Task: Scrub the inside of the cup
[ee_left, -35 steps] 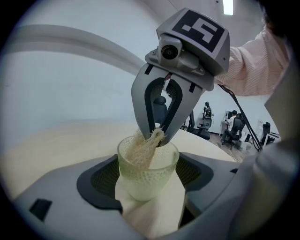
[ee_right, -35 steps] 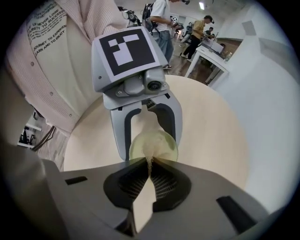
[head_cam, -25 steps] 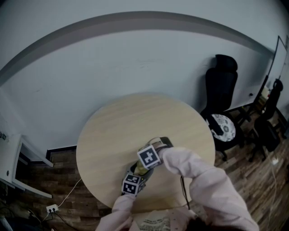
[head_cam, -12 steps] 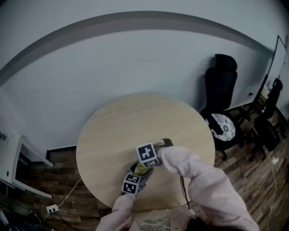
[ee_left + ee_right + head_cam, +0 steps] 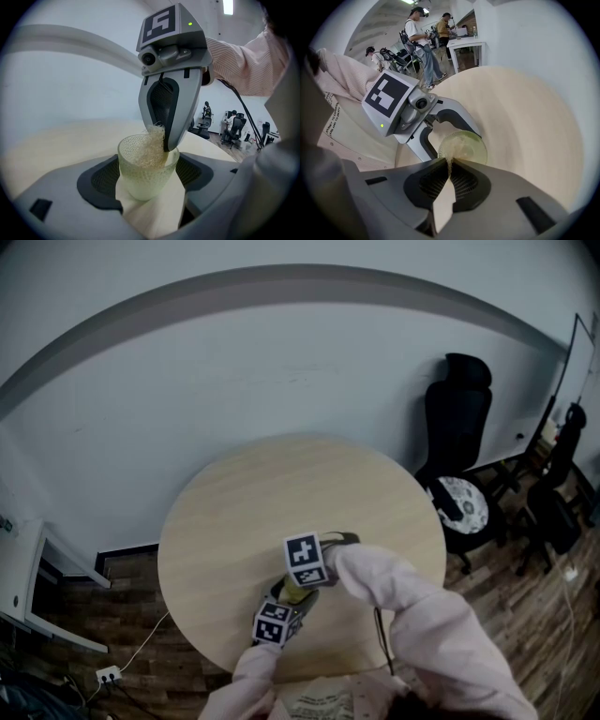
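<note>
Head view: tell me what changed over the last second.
The right gripper, shut on the scrubber in the cup, moved a little: its marker cube crept up and left in the head view and turned slightly. Nothing was taken hold of or let go. The left gripper kept the cup where it was, over the table.

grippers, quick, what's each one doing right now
Left gripper: closed on the cup.
Right gripper: closed on the scrubber, dipped into the cup.
</note>
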`<state>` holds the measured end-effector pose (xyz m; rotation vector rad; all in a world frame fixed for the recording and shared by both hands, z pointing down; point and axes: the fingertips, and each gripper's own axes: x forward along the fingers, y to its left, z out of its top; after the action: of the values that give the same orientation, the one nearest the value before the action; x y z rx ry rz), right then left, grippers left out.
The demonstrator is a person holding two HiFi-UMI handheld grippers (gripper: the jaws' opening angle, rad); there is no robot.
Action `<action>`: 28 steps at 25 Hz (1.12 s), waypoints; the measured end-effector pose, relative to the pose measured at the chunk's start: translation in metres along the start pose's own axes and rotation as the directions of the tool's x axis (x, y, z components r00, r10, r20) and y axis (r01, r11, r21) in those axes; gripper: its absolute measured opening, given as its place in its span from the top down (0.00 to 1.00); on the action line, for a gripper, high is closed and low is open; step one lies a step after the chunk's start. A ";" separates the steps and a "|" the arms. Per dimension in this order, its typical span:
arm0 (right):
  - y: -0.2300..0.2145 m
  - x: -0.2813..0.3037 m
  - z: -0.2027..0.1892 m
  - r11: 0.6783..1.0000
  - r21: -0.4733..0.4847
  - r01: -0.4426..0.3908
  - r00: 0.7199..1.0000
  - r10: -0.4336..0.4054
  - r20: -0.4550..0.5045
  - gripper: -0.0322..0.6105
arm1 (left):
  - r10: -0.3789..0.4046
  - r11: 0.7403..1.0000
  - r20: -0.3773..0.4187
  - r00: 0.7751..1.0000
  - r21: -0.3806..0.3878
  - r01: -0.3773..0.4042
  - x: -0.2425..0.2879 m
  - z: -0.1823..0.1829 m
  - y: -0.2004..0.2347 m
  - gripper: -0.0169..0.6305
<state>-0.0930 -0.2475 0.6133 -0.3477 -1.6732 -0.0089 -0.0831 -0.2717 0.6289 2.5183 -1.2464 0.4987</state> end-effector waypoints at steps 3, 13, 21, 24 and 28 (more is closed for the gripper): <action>0.004 -0.001 0.001 0.999 0.034 -0.032 0.999 0.032 0.020 0.91 | 0.002 1.000 -0.003 1.000 0.002 -0.002 0.000 0.001 0.000 0.40; 0.012 0.000 0.007 0.987 0.118 -0.105 0.992 0.097 0.075 0.91 | 0.002 1.000 -0.004 1.000 0.000 -0.002 0.000 0.000 -0.001 0.40; 0.015 -0.002 0.015 0.963 0.203 -0.175 0.977 0.145 0.153 0.91 | 0.012 1.000 -0.005 1.000 -0.002 -0.012 0.000 0.001 0.000 0.40; 0.018 -0.003 0.022 0.937 0.264 -0.230 0.959 0.173 0.223 0.91 | 0.013 1.000 -0.008 1.000 -0.002 -0.013 0.000 -0.001 0.000 0.40; 0.017 -0.002 0.025 0.917 0.307 -0.254 0.951 0.180 0.250 0.91 | 0.003 1.000 -0.027 1.000 -0.022 -0.004 -0.001 -0.005 -0.003 0.40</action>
<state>-0.1133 -0.2263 0.6044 -0.2808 -1.8041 0.4941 -0.0818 -0.2672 0.6330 2.4832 -1.2397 0.5147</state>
